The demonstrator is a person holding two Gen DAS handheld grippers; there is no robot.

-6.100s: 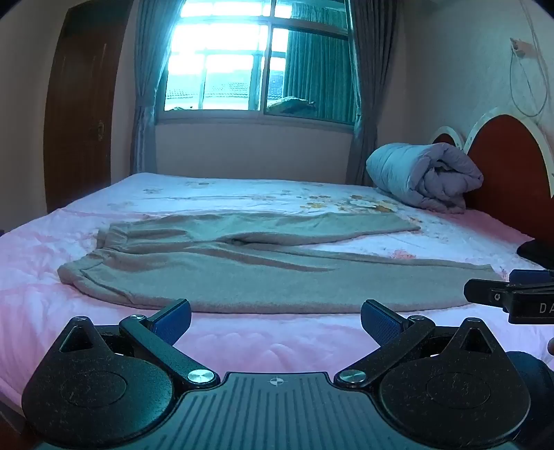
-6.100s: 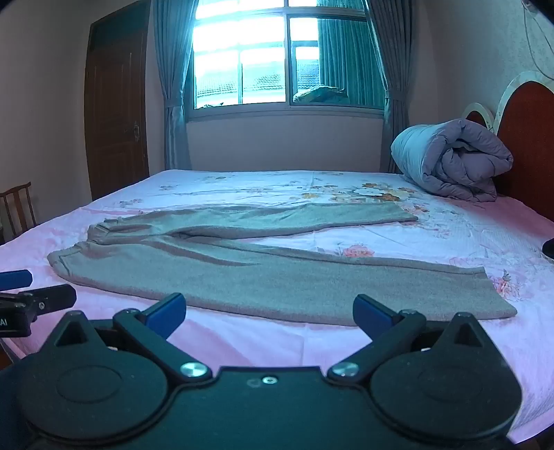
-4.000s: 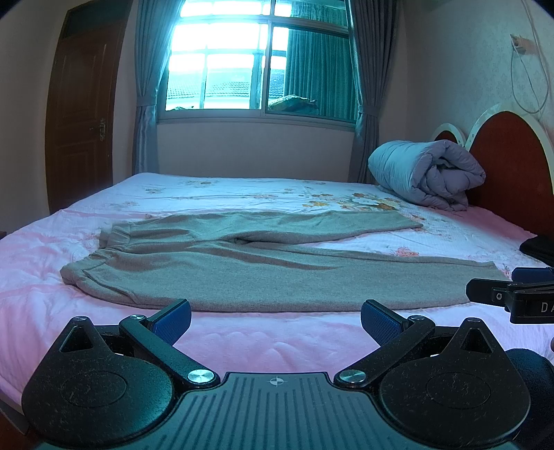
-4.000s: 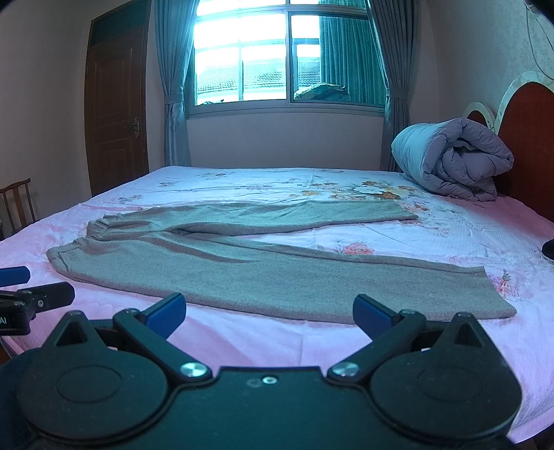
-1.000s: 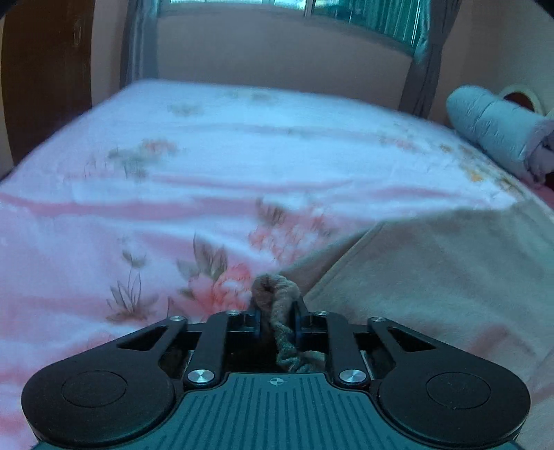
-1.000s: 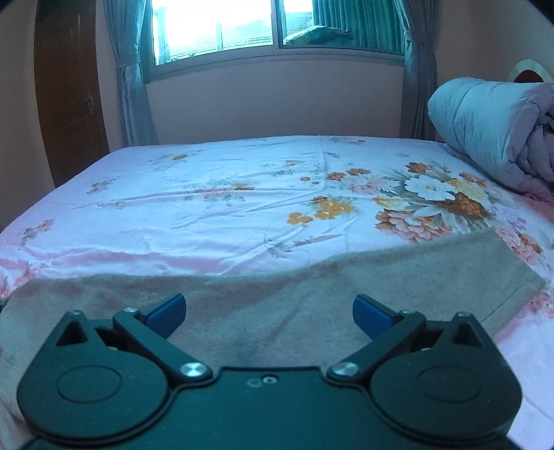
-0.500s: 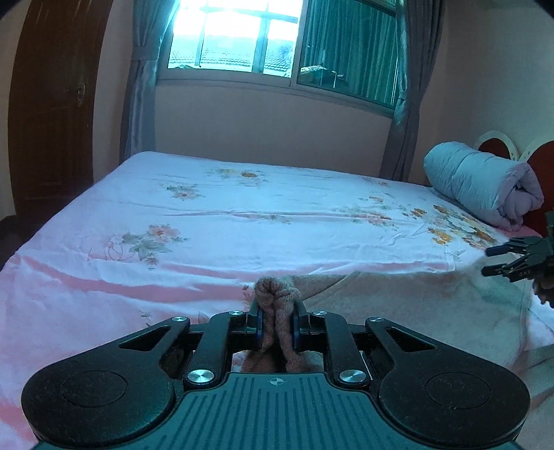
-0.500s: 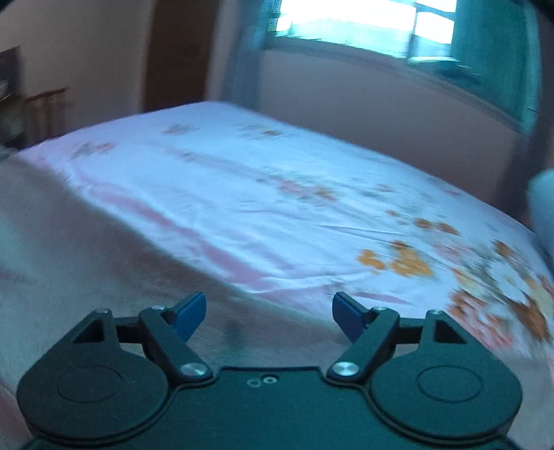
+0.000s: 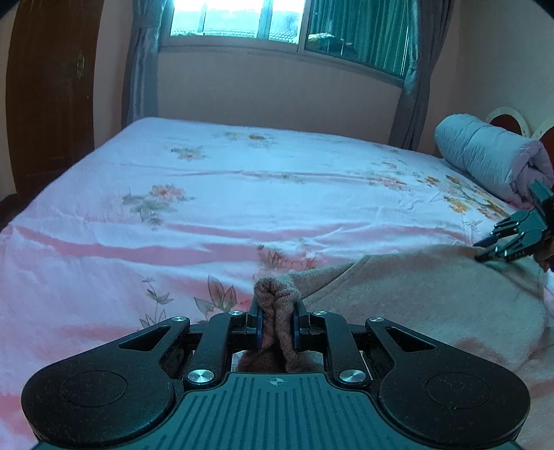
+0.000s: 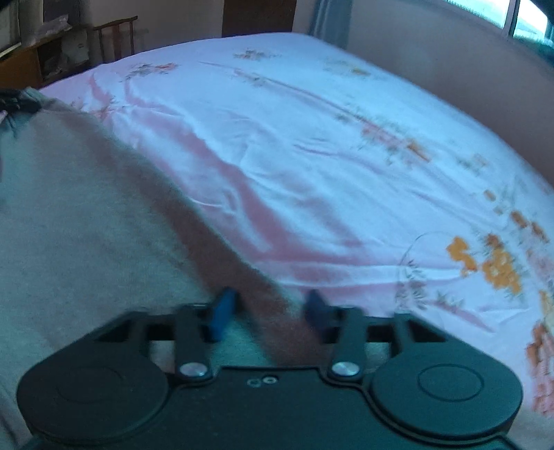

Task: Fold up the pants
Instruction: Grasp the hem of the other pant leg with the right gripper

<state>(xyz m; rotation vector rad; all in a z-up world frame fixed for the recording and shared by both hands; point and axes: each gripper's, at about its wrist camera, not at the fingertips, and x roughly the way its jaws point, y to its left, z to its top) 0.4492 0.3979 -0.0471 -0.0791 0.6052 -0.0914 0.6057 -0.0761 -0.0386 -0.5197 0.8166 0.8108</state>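
Note:
The tan-grey pants (image 9: 432,297) lie on the pink floral bed (image 9: 207,214). My left gripper (image 9: 277,325) is shut on a bunched edge of the pants, with fabric pinched between its blue pads. In the right wrist view the pants (image 10: 79,214) fill the lower left. My right gripper (image 10: 268,311) hovers over their far edge, jaws partly closed with a gap between the blue pads (image 10: 223,308), and the pants' edge lies in that gap. The right gripper also shows in the left wrist view (image 9: 512,242), at the pants' far end.
A rolled grey quilt (image 9: 484,159) lies by the headboard at the right. A window with curtains (image 9: 277,20) is behind the bed and a dark door (image 9: 45,97) is at the left. A wooden chair (image 10: 114,38) stands beyond the bed.
My right gripper's jaws have narrowed over the pants' far edge and its view has swung left. My left gripper stays shut on the pants and has tilted down slightly.

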